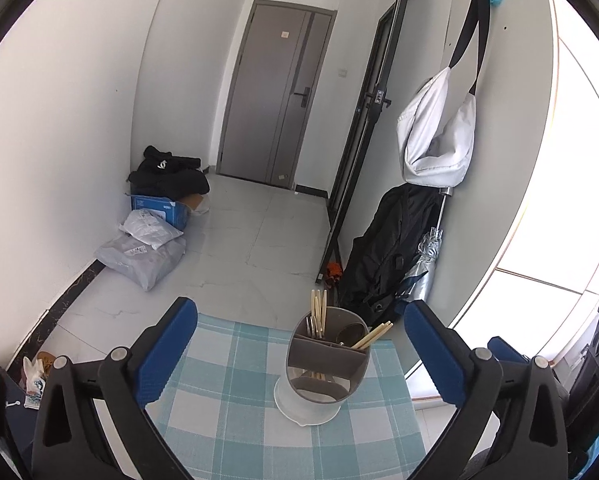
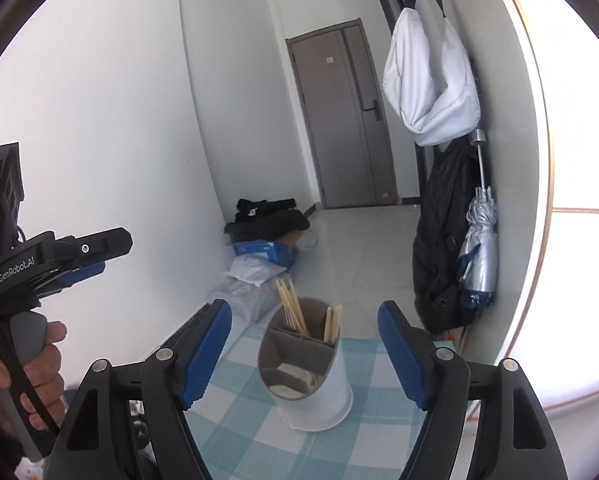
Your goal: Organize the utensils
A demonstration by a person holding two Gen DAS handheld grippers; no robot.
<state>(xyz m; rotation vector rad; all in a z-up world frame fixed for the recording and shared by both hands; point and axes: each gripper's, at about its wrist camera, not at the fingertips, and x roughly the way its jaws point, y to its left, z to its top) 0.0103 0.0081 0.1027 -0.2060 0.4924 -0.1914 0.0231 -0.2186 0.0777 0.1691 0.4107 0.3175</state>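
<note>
A round utensil holder (image 1: 326,364) with grey dividers and a white base stands on a blue-checked tablecloth (image 1: 227,412). Wooden chopsticks (image 1: 318,312) stand in its far compartment and more chopsticks (image 1: 373,336) lean in the right one. My left gripper (image 1: 299,344) is open and empty, jaws wide, just short of the holder. In the right wrist view the holder (image 2: 305,368) sits between the blue pads of my right gripper (image 2: 305,344), open and empty. Chopsticks (image 2: 293,312) stick up from it. The left gripper's body (image 2: 51,260) shows at the left, held by a hand.
The small table (image 2: 363,436) ends just beyond the holder, with tiled floor past it. Parcels and a blue box (image 1: 155,232) lie by the left wall. A white bag (image 1: 435,136), black jacket (image 1: 387,252) and silver umbrella (image 2: 477,252) hang on the right wall.
</note>
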